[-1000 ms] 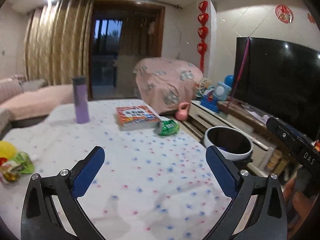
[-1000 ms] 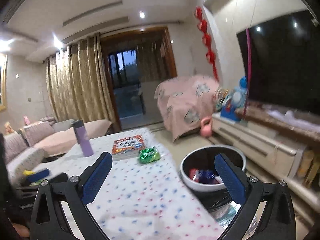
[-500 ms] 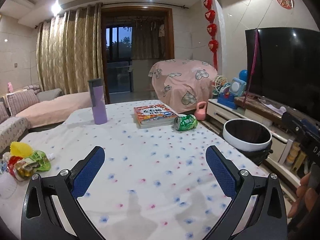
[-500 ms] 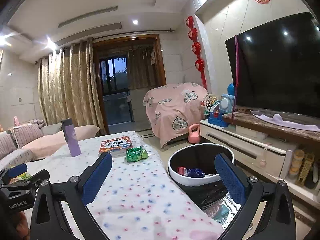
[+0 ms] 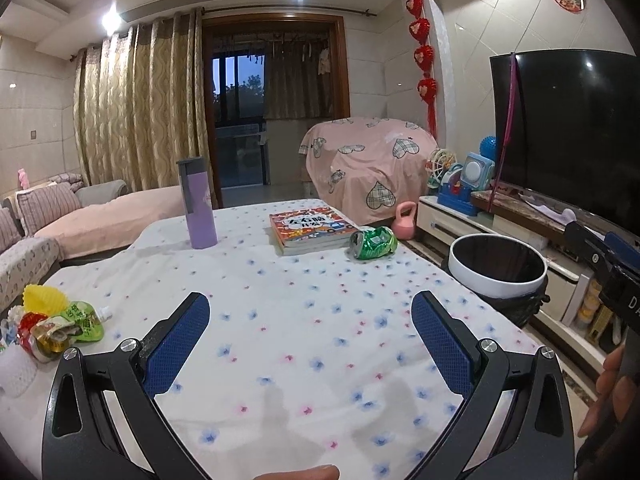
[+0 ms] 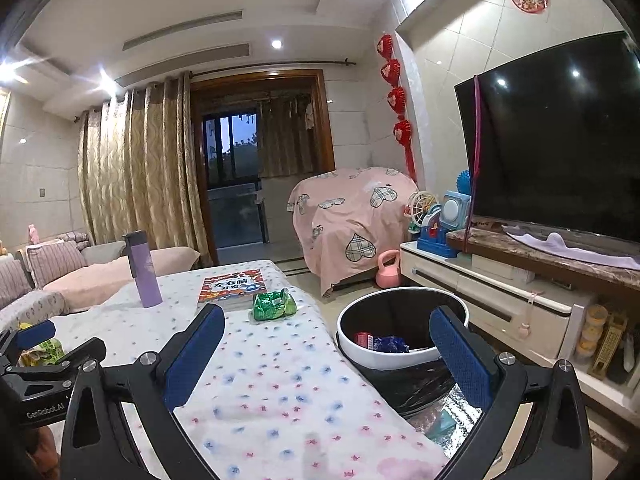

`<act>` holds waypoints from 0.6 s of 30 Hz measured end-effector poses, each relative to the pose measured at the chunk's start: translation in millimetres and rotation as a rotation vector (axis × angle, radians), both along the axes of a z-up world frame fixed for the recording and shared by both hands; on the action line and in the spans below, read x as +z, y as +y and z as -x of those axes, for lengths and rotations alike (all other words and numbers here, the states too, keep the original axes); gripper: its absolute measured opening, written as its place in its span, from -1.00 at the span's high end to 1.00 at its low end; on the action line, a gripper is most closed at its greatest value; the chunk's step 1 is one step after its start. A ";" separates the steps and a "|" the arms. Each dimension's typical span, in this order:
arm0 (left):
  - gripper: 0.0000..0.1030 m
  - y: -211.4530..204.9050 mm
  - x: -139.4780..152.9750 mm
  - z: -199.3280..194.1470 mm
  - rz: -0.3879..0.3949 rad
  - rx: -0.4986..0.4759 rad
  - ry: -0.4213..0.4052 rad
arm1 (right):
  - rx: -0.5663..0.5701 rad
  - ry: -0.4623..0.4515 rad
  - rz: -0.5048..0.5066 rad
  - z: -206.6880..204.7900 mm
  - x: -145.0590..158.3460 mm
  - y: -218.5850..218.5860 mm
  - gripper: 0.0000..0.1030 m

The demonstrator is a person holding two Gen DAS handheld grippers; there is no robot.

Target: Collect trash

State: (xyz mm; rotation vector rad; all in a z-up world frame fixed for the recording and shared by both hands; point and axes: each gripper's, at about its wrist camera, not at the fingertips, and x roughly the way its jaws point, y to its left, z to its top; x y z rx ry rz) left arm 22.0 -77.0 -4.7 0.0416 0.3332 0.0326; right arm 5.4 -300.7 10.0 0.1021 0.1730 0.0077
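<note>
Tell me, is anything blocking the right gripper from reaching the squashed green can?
Nothing visible does. Only bare tablecloth lies between the open right gripper and the green can; the book sits behind it.

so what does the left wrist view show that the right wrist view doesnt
Only the left wrist view shows the whole pile of wrappers and pouches at the table's near left edge, with a yellow cupcake liner; the right view catches only a sliver of it. Only the right wrist view looks into the trash bin, where a red can and a blue wrapper lie. Both show the crushed green can beside the book, the purple bottle, and each an open, empty tool: left tool, right tool.
</note>
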 end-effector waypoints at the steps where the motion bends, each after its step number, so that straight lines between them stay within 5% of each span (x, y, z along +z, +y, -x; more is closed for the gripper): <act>1: -1.00 0.3 -0.1 0.1 0.001 0.001 0.000 | 0.000 0.001 0.000 0.4 0.1 0.8 -1.00; 18: -1.00 -1.7 1.1 4.4 0.008 -0.007 -0.007 | 0.008 0.003 0.002 0.8 1.1 0.8 -1.00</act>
